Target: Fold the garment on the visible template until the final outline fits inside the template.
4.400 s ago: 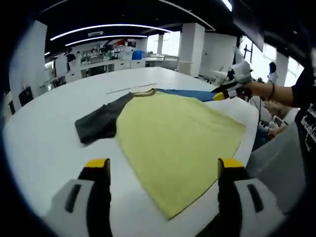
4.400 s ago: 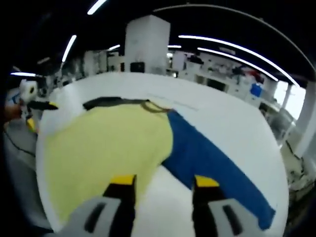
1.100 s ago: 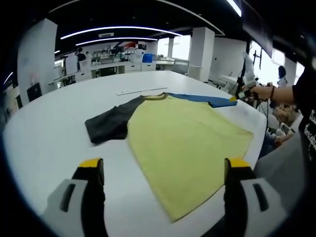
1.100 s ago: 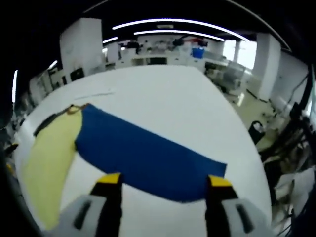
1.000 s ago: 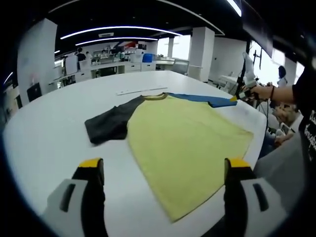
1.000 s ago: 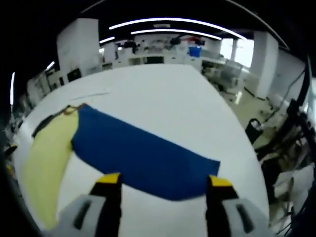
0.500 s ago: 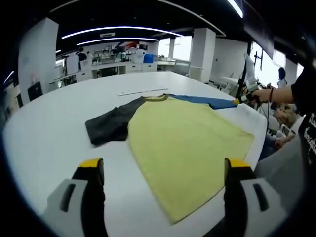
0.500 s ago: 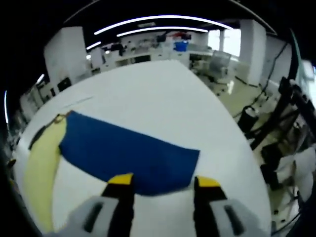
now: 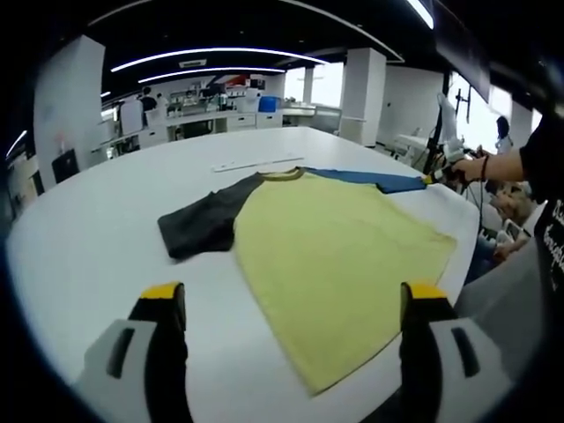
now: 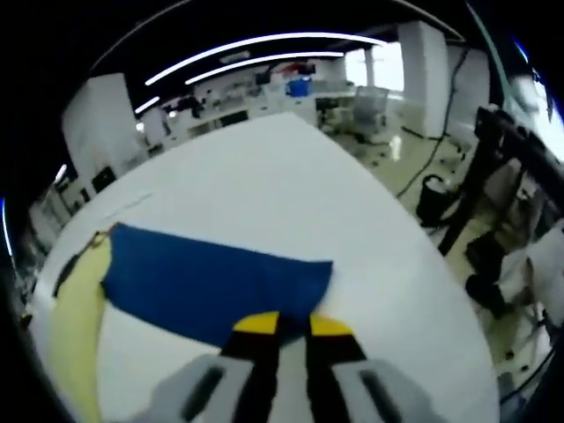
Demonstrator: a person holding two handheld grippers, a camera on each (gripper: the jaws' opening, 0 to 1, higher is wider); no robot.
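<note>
Yellow fabric makes up the body of the shirt [image 9: 339, 264], which lies flat on the white table [image 9: 79, 256]. In the left gripper view, one sleeve is dark grey [image 9: 201, 225] and spreads to the left of the body; the other is blue [image 9: 366, 179] and stretches away to the right, towards the table's far edge. The neckline points away from the camera, and the hem comes near the table's near edge, between the two jaws.

The left gripper [image 9: 291, 304] hangs above the near side of the table with its jaws wide apart, holding nothing; its yellow-tipped fingers [image 9: 163, 293] frame the hem without touching it.

The right gripper [image 10: 293, 324] has its jaws drawn almost together on the edge of the blue sleeve [image 10: 211, 282] near its cuff end, so it grips the cloth there. In the left gripper view that same gripper [image 9: 438, 176] shows at the end of the blue sleeve, held by a person's hand [image 9: 471, 167] with a dark sleeve behind it.

In the right gripper view the yellow body [image 10: 75, 335] lies to the left of the blue sleeve. A thin pale strip [image 9: 257, 163] lies on the table beyond the neckline. Behind the table stand white pillars [image 9: 364, 92] and distant benches.
</note>
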